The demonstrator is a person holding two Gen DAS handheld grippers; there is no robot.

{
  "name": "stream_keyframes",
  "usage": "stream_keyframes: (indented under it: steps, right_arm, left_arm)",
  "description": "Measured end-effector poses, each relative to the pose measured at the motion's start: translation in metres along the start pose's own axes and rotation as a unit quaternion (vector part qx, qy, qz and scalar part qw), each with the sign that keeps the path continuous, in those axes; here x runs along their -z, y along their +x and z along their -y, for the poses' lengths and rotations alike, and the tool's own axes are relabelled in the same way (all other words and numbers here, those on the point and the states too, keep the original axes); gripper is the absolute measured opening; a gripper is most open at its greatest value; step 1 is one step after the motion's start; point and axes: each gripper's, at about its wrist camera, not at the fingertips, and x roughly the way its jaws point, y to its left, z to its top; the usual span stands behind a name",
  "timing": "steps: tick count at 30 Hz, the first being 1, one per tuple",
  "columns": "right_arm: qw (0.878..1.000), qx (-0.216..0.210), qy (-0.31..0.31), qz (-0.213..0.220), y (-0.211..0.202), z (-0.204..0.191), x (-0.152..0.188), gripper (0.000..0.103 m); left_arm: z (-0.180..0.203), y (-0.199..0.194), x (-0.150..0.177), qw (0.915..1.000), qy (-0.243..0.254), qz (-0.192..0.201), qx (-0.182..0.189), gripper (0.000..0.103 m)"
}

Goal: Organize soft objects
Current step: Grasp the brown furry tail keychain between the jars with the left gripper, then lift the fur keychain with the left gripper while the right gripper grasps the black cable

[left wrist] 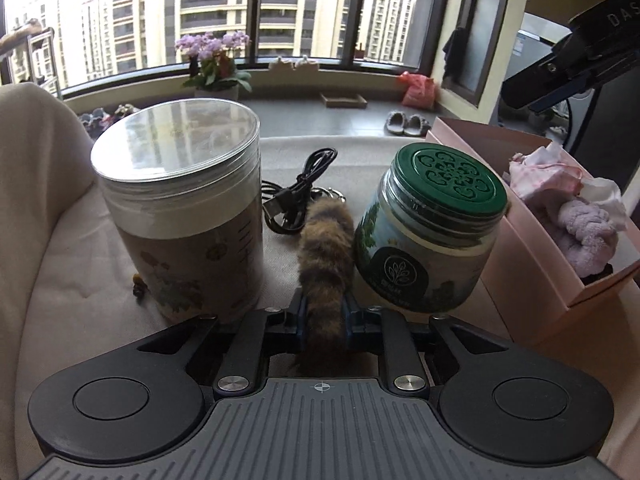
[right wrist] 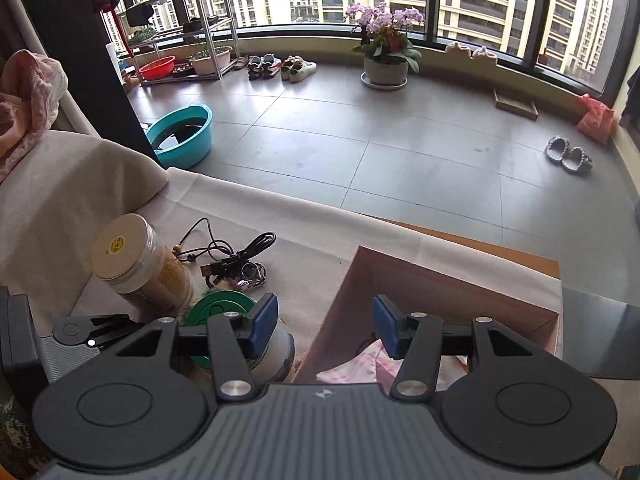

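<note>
a beige cloth-covered surface (left wrist: 80, 248) sits before a curved window wall with grey floor tiles, a potted orchid (right wrist: 386, 46) and grey slippers (right wrist: 568, 154) beyond it. in the left wrist view, the left gripper (left wrist: 323, 312) has its blue pads pressed in on the near end of a furry striped tail keychain (left wrist: 324, 256), which lies along the cloth between a tall clear-lidded canister (left wrist: 180, 208) and a green-lidded jar (left wrist: 432, 224), close to both. the tail's far end, with metal rings, reaches a coiled black cable (left wrist: 298, 196). to the right stands a pink box (left wrist: 552, 272) holding a pink-and-white cloth (left wrist: 548, 180) and a lilac fluffy item (left wrist: 588, 232). in the right wrist view, the right gripper (right wrist: 325, 328) has its fingers spread apart with nothing between them, poised above the near left edge of the pink box (right wrist: 344, 304), where a pink checked cloth (right wrist: 352, 368) shows inside. its left pad (right wrist: 262, 326) overlaps the green-lidded jar (right wrist: 220, 312) in the picture.
</note>
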Motion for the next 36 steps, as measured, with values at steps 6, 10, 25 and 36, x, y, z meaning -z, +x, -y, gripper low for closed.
stream_keyframes:
  steps: [6,10,25,36]
  right_arm:
    - [1.0,-0.014,-0.01,0.005,0.005,-0.003,-0.001,0.053]
    - [1.0,-0.026,-0.003,0.006,0.009,-0.001,-0.002,0.053]
    - [0.998,-0.047,-0.037,0.007,0.006,-0.025,-0.005,0.062]
    - [0.981,-0.065,-0.13,-0.13,0.124,-0.085,-0.052,0.063]
  left_arm:
    - [0.008,-0.035,0.028,0.9981,0.05,-0.036,-0.005,0.018]
    - [-0.002,-0.062,0.028,0.9994,0.008,-0.028,0.02,0.023]
    - [0.019,0.001,-0.009,0.9977,0.039,-0.024,-0.049,0.029]
    - [-0.005,-0.005,0.0,0.9997,-0.022,0.007,0.005,0.028]
